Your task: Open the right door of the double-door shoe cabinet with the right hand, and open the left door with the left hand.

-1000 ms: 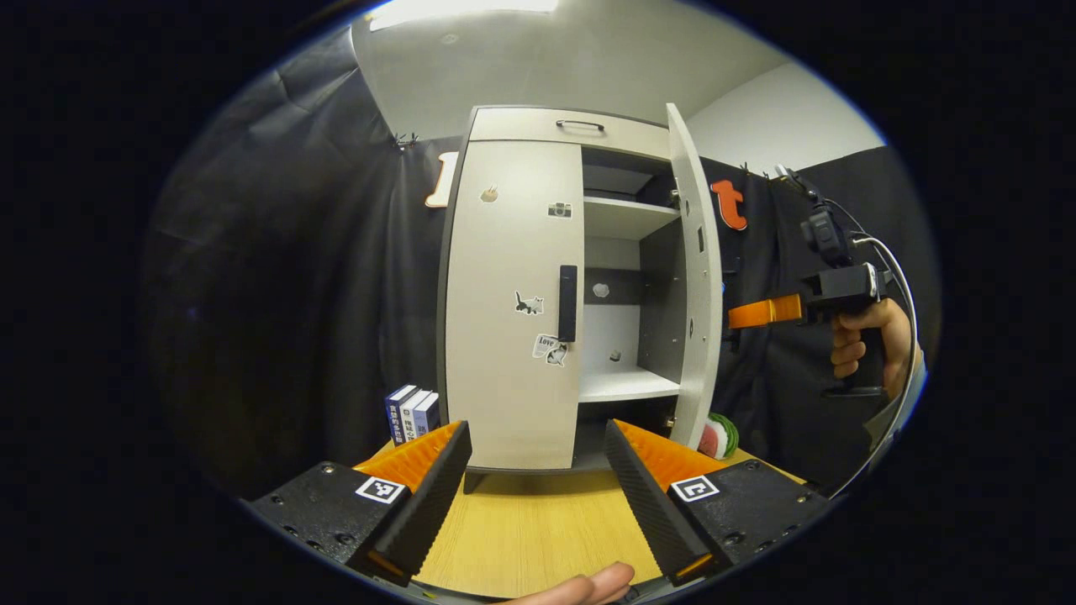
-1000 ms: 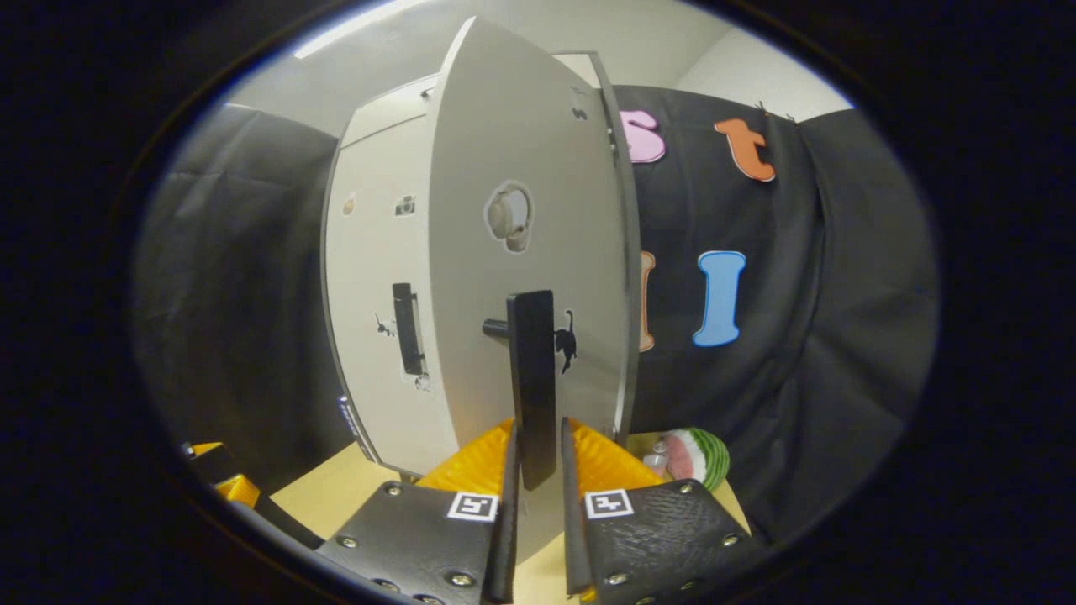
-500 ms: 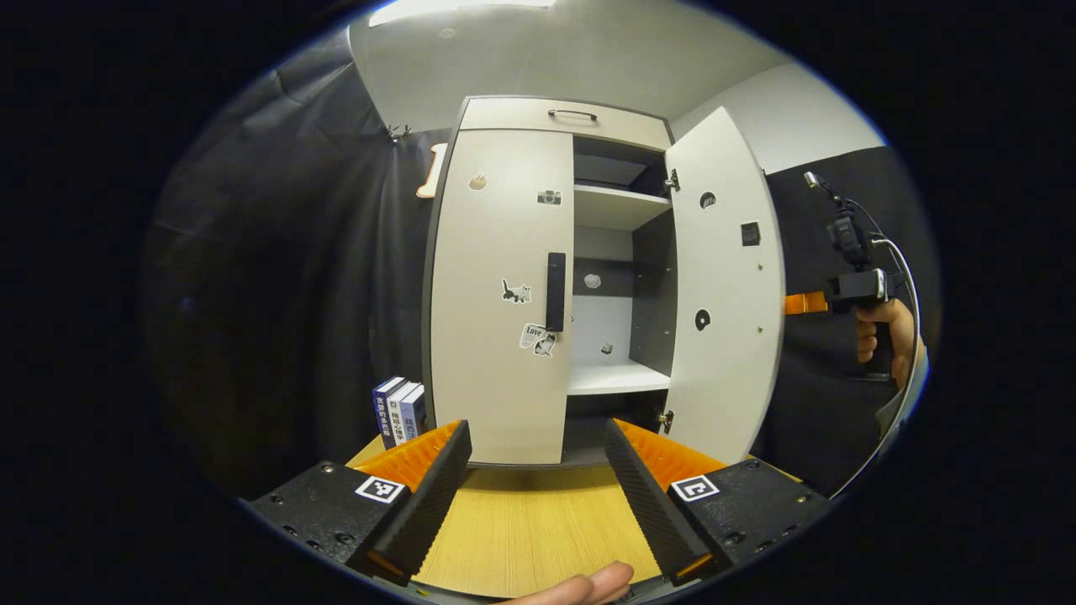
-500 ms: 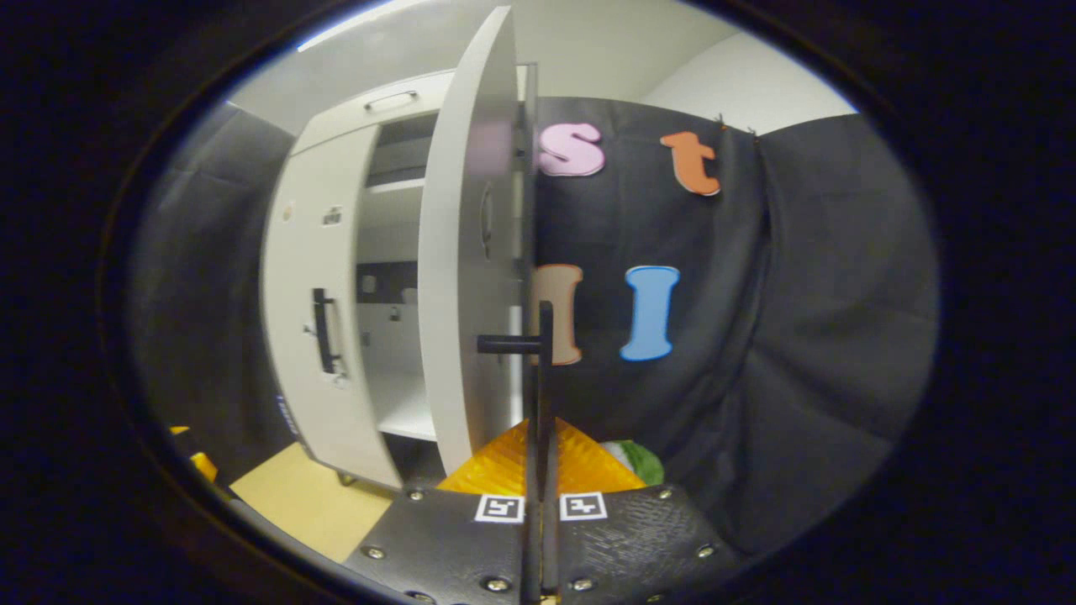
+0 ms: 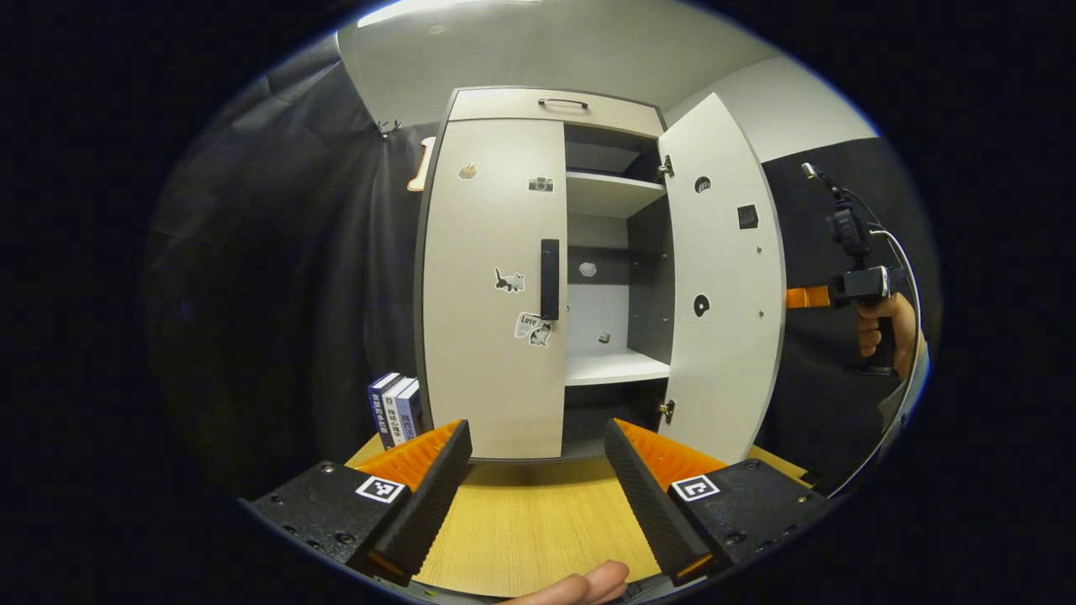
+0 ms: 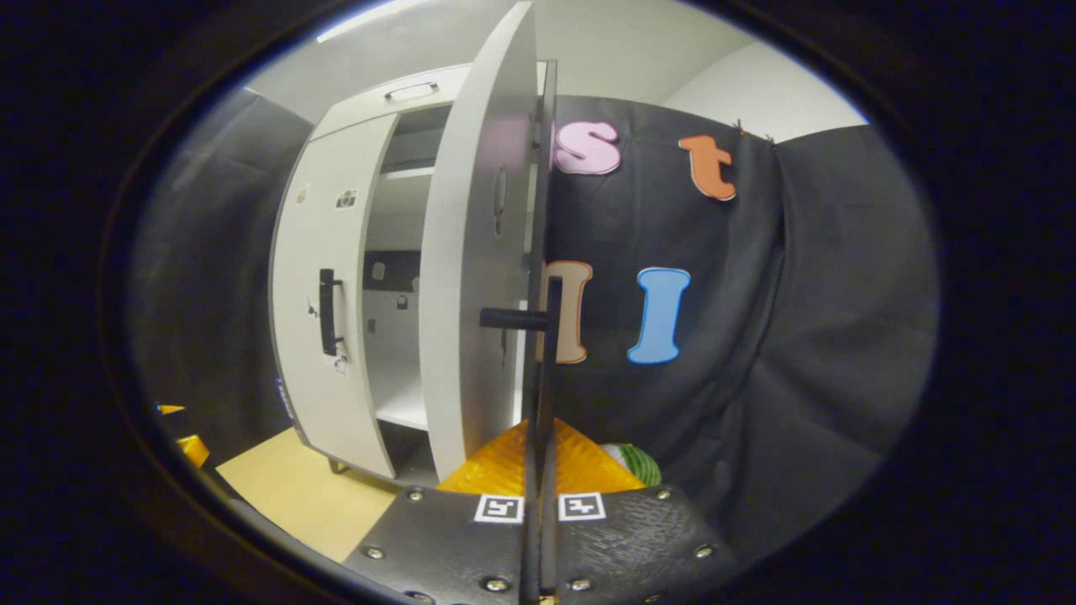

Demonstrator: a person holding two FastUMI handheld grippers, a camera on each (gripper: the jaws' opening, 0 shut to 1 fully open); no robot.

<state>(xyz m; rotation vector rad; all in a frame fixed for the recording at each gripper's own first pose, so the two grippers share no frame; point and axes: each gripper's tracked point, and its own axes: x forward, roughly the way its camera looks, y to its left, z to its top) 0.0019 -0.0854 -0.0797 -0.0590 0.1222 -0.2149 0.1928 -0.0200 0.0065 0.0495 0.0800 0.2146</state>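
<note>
The shoe cabinet (image 5: 504, 286) stands on the wooden desk (image 5: 538, 521), tall and pale grey with little stickers on it. Its right door (image 5: 723, 286) is swung wide open, so you can see the white shelves (image 5: 609, 367) inside. The right gripper (image 6: 540, 512) has its fingers pressed together on the thin black handle of the right door (image 6: 546, 353), pinching it. The left door (image 5: 492, 286) is shut flat. The left door handle (image 5: 550, 279) is a slim black bar that stands straight up and down, near the door's inner edge, about halfway up. The left gripper (image 5: 538, 479) hangs low over the desk with its orange and black fingers spread wide apart, holding nothing. The handle lies straight ahead of these fingers and higher up, with a good gap between. I think the left gripper is the one to go next, since it is free and faces the shut door. It would need to rise and go forward, so one finger lands on each side of the bar. Some blue and white books (image 5: 395, 407) stand beside the cabinet's left side, near the path, but not in it.
</note>
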